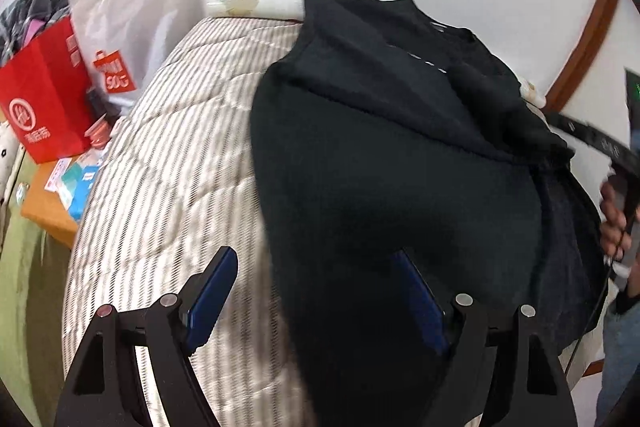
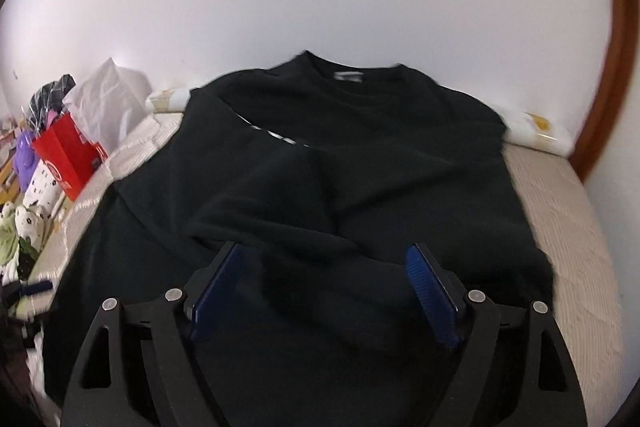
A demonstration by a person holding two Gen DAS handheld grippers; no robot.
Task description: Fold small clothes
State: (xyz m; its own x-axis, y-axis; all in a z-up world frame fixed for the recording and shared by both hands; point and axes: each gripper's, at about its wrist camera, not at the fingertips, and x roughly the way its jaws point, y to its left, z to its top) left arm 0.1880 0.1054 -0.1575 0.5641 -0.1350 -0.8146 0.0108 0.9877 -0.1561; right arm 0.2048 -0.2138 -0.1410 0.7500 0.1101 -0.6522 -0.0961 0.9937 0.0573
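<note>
A black sweatshirt (image 1: 380, 155) lies spread on a striped mattress (image 1: 168, 163), collar toward the wall, with one side folded over the body. My left gripper (image 1: 316, 263) is open and empty above the sweatshirt's left edge, one finger over the mattress, one over the cloth. In the right wrist view the sweatshirt (image 2: 360, 167) fills the bed, and my right gripper (image 2: 324, 259) is open and empty just above its lower middle. The right gripper and the hand that holds it (image 1: 616, 215) show at the right edge of the left wrist view.
A red paper bag (image 1: 44, 99) and a white plastic bag (image 1: 128, 23) stand left of the mattress on an orange table (image 1: 44, 211) with small boxes. Stuffed toys (image 2: 24, 223) lie left of the bed. A white wall runs behind; a brown door frame (image 2: 612, 75) is at right.
</note>
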